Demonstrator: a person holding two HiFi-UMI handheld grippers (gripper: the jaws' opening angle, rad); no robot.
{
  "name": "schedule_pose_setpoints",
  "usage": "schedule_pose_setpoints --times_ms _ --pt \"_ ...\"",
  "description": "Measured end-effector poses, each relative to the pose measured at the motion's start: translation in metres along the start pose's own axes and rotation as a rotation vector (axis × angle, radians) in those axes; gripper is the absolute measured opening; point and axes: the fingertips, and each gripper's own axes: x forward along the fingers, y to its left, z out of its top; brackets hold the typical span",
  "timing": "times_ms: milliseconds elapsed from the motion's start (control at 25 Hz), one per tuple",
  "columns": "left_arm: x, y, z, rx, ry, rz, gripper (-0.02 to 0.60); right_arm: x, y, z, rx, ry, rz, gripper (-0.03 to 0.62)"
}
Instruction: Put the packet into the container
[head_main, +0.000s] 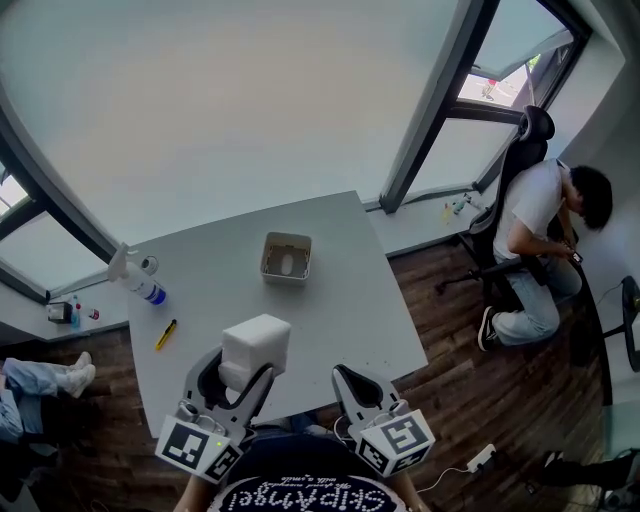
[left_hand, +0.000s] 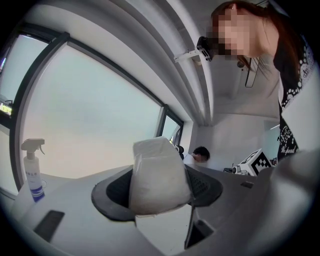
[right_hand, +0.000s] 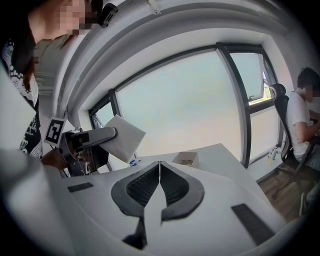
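A white packet (head_main: 255, 346) is clamped in my left gripper (head_main: 243, 378), held above the near part of the grey table (head_main: 340, 310). In the left gripper view the packet (left_hand: 158, 176) fills the gap between the dark pads. The right gripper view shows the same packet (right_hand: 124, 136) in the left gripper's fingers. A small beige container (head_main: 286, 258) stands open-topped at the table's middle, beyond the packet; it appears small in the right gripper view too (right_hand: 185, 159). My right gripper (head_main: 355, 385) hovers at the near edge, jaws closed together on nothing (right_hand: 160, 172).
A spray bottle (head_main: 137, 276) lies at the table's far left corner, and a yellow marker (head_main: 165, 334) lies near the left edge. A person sits in an office chair (head_main: 528, 215) to the right, off the table. Windows run behind the table.
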Motion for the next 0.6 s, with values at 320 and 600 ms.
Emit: schedule_pose_setpoints --times_ms 320,600 --pt "0.002 0.006 -0.002 -0.003 -0.001 0.039 0.281 0.005 -0.002 0.002 -0.005 0.009 0.022 0.015" --pt "0.006 0.02 0.009 0.013 -0.017 0.043 0.281 0.01 0.005 0.004 0.012 0.016 0.0 0.015"
